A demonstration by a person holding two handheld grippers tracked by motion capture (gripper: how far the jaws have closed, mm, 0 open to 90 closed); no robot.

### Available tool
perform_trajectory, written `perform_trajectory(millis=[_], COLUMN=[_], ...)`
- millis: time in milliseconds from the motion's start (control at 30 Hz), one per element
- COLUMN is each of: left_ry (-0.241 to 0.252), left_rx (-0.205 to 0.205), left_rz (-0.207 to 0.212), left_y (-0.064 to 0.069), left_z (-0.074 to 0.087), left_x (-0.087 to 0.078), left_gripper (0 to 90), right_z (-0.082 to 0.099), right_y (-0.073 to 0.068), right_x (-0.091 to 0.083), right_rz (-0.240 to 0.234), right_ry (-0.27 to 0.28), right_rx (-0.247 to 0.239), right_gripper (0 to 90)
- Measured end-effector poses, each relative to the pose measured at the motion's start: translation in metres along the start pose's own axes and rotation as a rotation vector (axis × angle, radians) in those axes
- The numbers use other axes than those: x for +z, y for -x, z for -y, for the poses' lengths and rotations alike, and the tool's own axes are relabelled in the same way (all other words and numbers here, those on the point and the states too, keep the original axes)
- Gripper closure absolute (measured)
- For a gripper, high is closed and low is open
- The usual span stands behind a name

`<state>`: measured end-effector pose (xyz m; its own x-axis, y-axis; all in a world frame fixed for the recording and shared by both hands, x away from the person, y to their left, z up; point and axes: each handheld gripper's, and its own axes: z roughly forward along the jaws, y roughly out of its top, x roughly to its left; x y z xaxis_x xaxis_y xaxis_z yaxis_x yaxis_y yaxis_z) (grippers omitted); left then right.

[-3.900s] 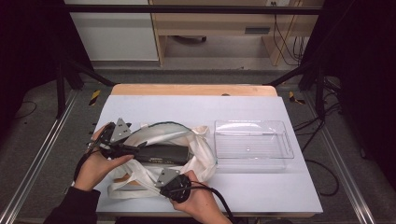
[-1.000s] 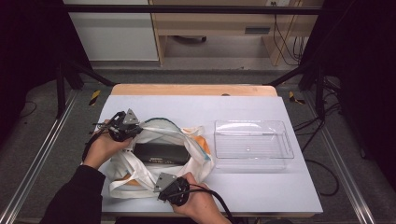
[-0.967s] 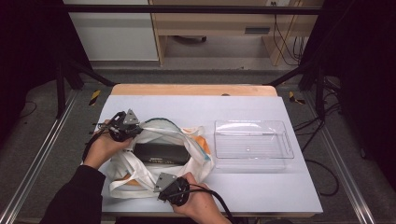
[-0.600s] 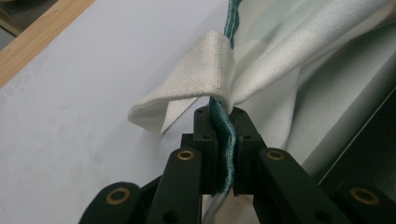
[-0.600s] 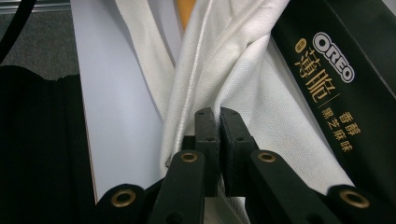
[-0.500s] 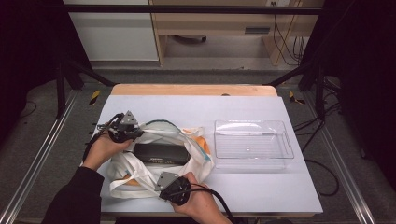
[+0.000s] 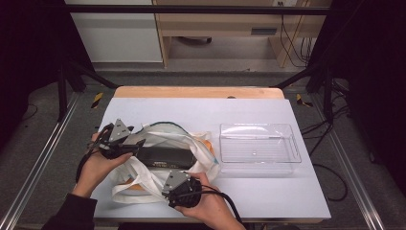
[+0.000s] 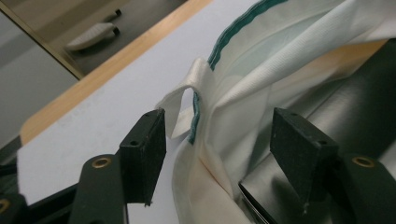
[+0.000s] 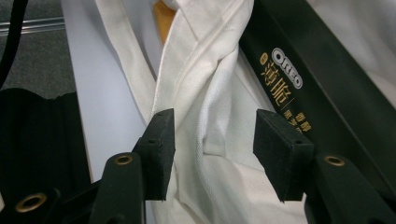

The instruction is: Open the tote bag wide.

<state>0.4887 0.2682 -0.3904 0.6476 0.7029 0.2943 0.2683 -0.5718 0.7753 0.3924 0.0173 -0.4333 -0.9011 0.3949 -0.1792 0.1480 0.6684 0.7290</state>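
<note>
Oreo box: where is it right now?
In the high view the black Oreo box lies inside the open white tote bag at the table's left half, between the left gripper and right gripper, left of the clear tray.

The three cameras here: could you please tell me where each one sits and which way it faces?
High view: above the person's side, looking forward and down on the table; forearms, hands, left gripper, right gripper.
Left gripper view: rides that gripper, looks along its parted jaws at the bag rim.
Right gripper view: rides that gripper, looks along parted jaws at bag cloth and the black box.
Shared: all show the white bag.
</note>
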Motion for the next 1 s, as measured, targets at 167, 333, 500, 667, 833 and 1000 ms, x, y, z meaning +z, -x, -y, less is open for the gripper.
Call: perform_trajectory(millis=[167,333,500,667,833,1000], left_ry=[0.022,0.055,0.057,0.053,0.037,0.043], left_rx=[-0.018,-0.086,-0.074,-0.131,-0.189,-0.207], left_rz=[-0.033,-0.054,-0.097,-0.105,-0.102,-0.071], left_y=[0.019,0.045,0.069,0.075,0.074,0.078], left_z=[0.007,0.021,0.032,0.039,0.050,0.049], left_x=[-0.031,-0.050,-0.055,-0.055,-0.052,-0.049], left_gripper=[31.8,28.5,27.3,25.6,25.2,24.1], right_z=[-0.007,-0.006,-0.008,-0.017,-0.029,-0.038], right_y=[0.011,0.026,0.054,0.084,0.107,0.127], right_x=[-0.019,-0.041,-0.056,-0.061,-0.055,-0.036], right_rz=[0.015,0.070,0.140,0.199,0.221,0.214], right_ry=[0.031,0.066,0.048,0.022,-0.002,-0.058], right_rx=[0.005,0.032,0.043,0.066,0.065,0.063], right_gripper=[46.9,46.6,46.6,46.3,43.9,40.5])
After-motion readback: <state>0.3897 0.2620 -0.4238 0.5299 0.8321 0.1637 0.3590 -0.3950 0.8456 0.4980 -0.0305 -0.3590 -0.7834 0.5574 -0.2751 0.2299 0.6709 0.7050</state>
